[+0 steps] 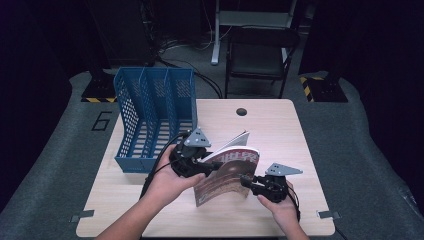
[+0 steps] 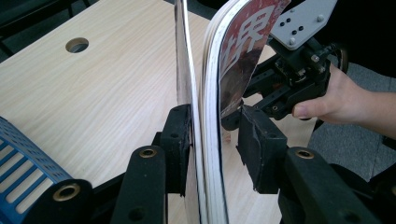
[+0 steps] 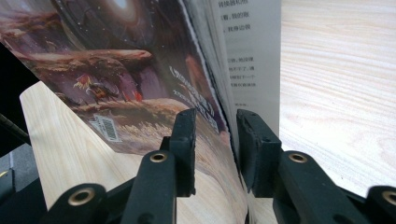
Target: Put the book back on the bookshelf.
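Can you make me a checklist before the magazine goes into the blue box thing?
1. Left hand-held gripper around the magazine: ok, though its right pad stands apart.
2. Right hand-held gripper pinching the pages: cannot tell; a small gap shows.
3. Magazine held upright: ok.
4. Pages together: not ok, they fan open at the top.
5. Blue file rack slots free: ok.
6. Table between magazine and rack free: ok.
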A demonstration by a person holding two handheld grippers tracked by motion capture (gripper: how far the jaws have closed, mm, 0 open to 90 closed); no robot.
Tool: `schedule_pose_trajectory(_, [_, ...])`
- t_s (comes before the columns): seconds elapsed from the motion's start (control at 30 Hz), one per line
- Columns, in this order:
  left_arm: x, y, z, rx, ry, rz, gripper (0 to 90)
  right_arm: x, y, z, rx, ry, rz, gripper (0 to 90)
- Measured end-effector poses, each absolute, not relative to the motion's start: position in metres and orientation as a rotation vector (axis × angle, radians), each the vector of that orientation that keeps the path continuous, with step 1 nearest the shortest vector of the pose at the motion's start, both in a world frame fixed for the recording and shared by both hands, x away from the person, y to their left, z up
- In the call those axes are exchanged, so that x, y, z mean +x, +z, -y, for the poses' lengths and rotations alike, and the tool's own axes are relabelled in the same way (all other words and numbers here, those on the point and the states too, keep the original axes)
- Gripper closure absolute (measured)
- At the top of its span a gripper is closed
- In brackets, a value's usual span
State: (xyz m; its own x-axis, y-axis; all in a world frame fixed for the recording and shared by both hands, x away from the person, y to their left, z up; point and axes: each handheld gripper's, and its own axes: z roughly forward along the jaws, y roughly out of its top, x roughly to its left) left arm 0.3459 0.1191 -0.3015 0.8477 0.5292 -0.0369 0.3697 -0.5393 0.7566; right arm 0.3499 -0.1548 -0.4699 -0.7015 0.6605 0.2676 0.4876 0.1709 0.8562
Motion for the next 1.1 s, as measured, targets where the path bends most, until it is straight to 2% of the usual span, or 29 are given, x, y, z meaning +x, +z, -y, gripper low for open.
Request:
schedule_pose_trajectory(0.3, [0.350,-0.300,-0.111,2.224,0.255,-0.653,64.1,0.352,-0.470,0.154,1.133,1.566,-2.264,69.7])
schedule_pose_trajectory(0.8, [0.358,-0.297,-0.100,2.276,0.265,-0.702,73.6,0.353,-0.470,0.153,1.138,1.577,-2.260,69.8])
schedule_pose_trajectory(1.1, [0.362,-0.299,-0.095,2.324,0.255,-0.720,76.1,0.353,-0.470,0.153,1.138,1.574,-2.258,69.7])
